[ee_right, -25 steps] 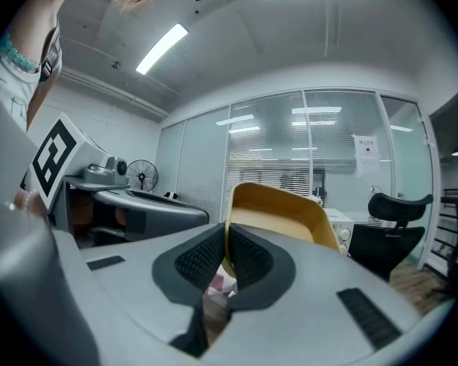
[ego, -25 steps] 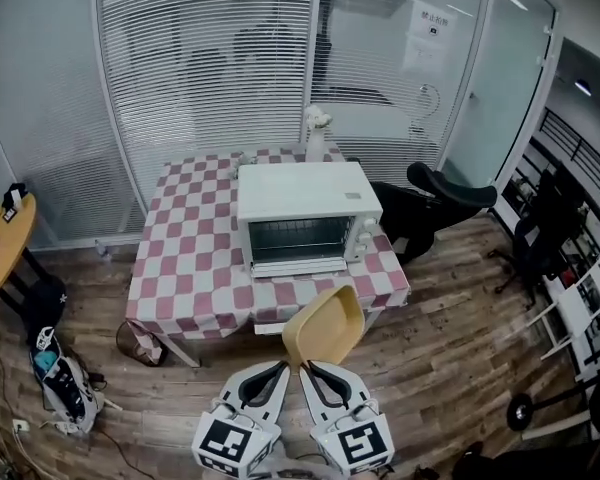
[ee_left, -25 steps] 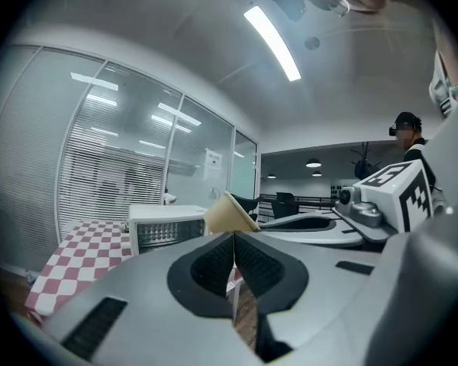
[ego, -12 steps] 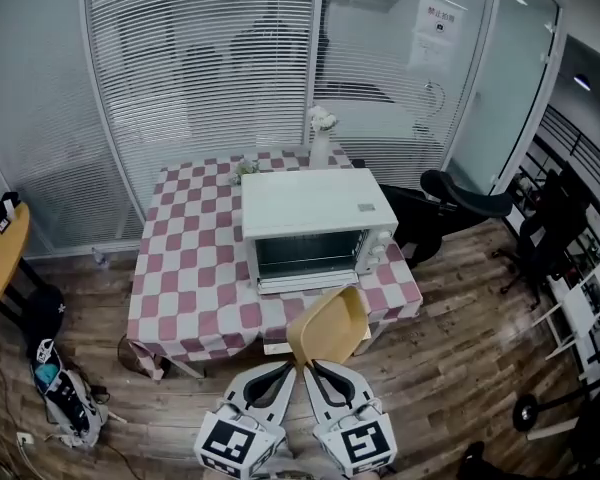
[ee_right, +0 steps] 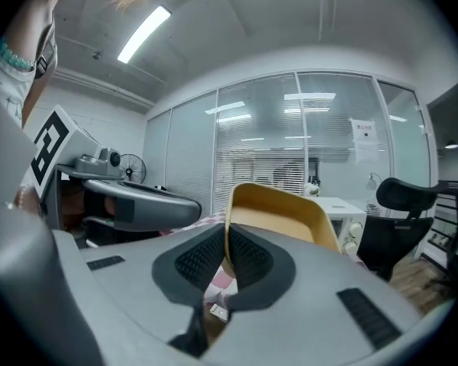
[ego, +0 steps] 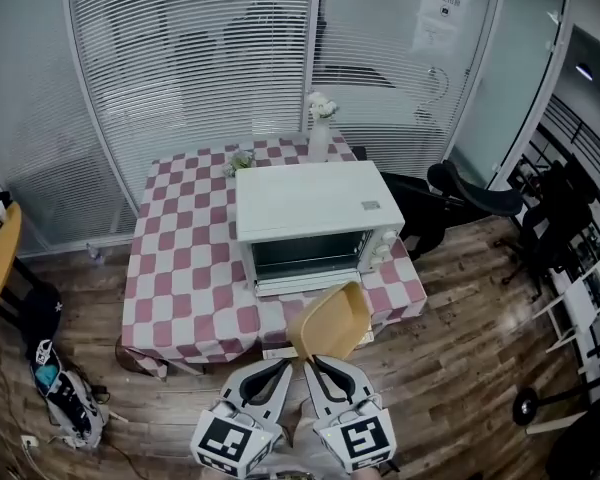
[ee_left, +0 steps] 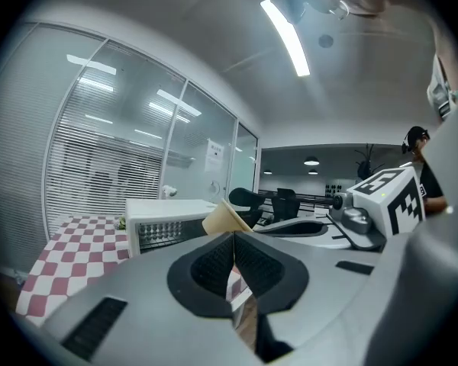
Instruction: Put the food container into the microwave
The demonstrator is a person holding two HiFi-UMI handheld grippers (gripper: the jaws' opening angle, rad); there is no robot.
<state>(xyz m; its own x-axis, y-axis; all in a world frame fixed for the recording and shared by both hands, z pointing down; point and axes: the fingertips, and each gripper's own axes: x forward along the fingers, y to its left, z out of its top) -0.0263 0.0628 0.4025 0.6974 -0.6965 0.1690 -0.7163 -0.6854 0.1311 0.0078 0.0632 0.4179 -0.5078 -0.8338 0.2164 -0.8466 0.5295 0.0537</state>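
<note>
Only right gripper [ee_right: 227, 252] is clenching the food container [ego: 330, 320] by its rim, bound for the microwave [ego: 310, 200] mid-frame; left gripper [ee_left: 234, 240] is idling closed, empty.

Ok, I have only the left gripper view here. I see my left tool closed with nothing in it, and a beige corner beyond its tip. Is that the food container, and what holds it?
Observer: Yes. The right tool is closed on one wall of the beige plastic food container, which is open at the top.
Operator: And how far is it from the microwave?
Observer: In the head view the container shows at the near edge of the pink-and-white checked table, short of the white box-shaped microwave that stands on it.
</note>
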